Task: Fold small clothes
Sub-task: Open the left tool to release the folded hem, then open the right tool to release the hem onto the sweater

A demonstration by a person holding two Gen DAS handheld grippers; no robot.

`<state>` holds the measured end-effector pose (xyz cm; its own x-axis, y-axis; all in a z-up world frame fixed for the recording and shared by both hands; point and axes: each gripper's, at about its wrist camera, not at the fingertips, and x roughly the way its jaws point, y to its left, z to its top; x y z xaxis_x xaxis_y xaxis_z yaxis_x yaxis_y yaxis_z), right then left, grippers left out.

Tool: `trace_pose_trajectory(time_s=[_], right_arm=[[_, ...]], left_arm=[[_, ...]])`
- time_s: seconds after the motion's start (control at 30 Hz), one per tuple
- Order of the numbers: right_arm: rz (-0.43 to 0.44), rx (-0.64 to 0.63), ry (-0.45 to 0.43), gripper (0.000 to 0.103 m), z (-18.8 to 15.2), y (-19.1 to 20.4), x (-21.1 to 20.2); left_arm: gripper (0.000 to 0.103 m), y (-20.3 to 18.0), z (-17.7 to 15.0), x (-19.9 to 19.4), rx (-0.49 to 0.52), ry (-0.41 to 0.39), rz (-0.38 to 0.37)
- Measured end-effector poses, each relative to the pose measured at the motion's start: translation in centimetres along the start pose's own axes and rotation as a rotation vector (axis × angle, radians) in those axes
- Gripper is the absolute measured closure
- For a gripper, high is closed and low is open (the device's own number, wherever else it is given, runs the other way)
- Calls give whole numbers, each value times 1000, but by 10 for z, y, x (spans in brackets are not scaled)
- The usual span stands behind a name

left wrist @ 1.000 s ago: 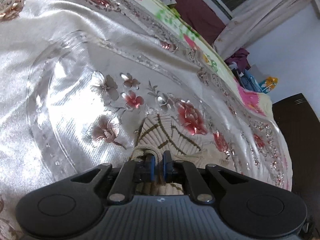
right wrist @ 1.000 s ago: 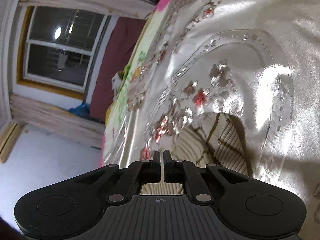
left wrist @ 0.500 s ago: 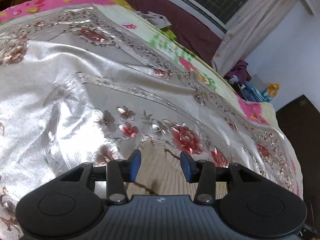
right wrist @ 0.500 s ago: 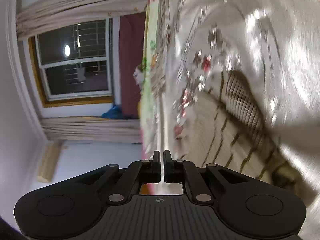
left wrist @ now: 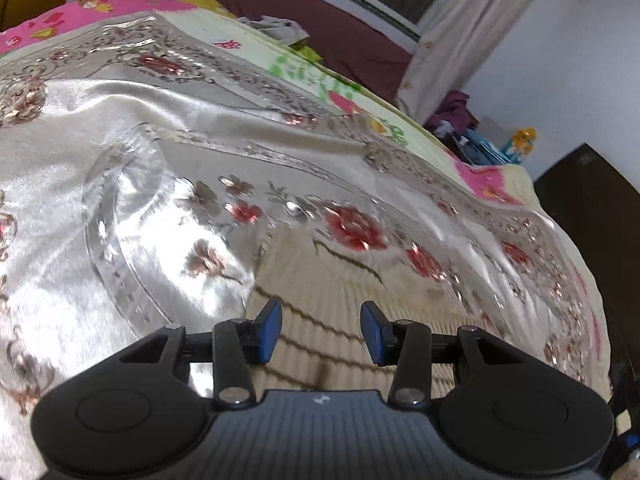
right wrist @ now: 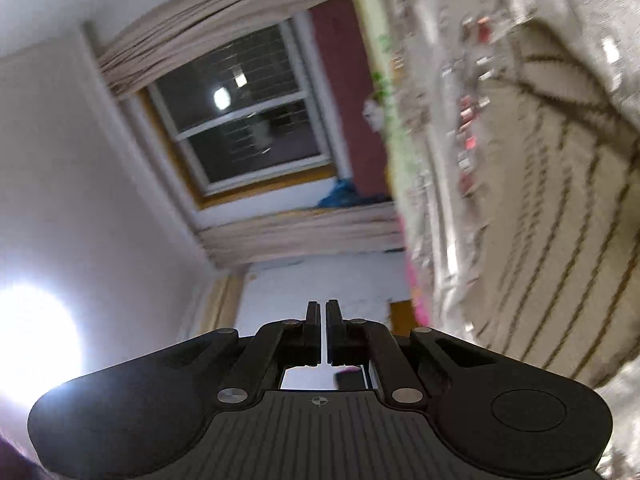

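Note:
A small beige ribbed garment with thin dark stripes (left wrist: 328, 296) lies flat on the shiny silver bedspread (left wrist: 120, 128). My left gripper (left wrist: 321, 334) is open and empty, hovering just above the garment's near part. My right gripper (right wrist: 323, 334) is shut with nothing visible between its fingers; it is tilted away and points toward the window. The garment shows blurred in the right wrist view (right wrist: 552, 216) at the right edge.
The bedspread has red and silver flowers (left wrist: 356, 226). A pink and yellow sheet (left wrist: 304, 68) lies beyond it. A window with curtains (right wrist: 248, 120) and a pile of clothes (left wrist: 456, 108) are at the far side. A dark cabinet (left wrist: 592, 208) stands at the right.
My left gripper let go of the garment, opened and lifted back. My right gripper stayed shut and swung away from the bed toward the window and wall.

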<state>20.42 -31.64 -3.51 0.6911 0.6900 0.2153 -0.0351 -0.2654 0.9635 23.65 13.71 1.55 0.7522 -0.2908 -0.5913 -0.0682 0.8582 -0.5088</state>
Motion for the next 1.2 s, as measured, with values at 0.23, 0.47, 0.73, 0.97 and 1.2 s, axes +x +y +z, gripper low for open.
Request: trace_pose_trajectory(time_s=[0.23,0.47,0.73,0.97,1.2], right_arm=[[149,-68,129,97,-22,15,17],[40,-191,137,97,-34,27,16],[-280,-434,67,96,-31,52,1],[-577,-795,58,96,-60,72,0],[-676,-912,57,96,-79,67,5]], left_arm=[[56,-17,-25,-23,143,-58,41],[57,-33,-45,-52,278,-176,71],[57,-39,-52,-54,364,-210,128],[51,-63,-71,-60,509,-313,200],[23,-75,-75,-63,539,-335,202]])
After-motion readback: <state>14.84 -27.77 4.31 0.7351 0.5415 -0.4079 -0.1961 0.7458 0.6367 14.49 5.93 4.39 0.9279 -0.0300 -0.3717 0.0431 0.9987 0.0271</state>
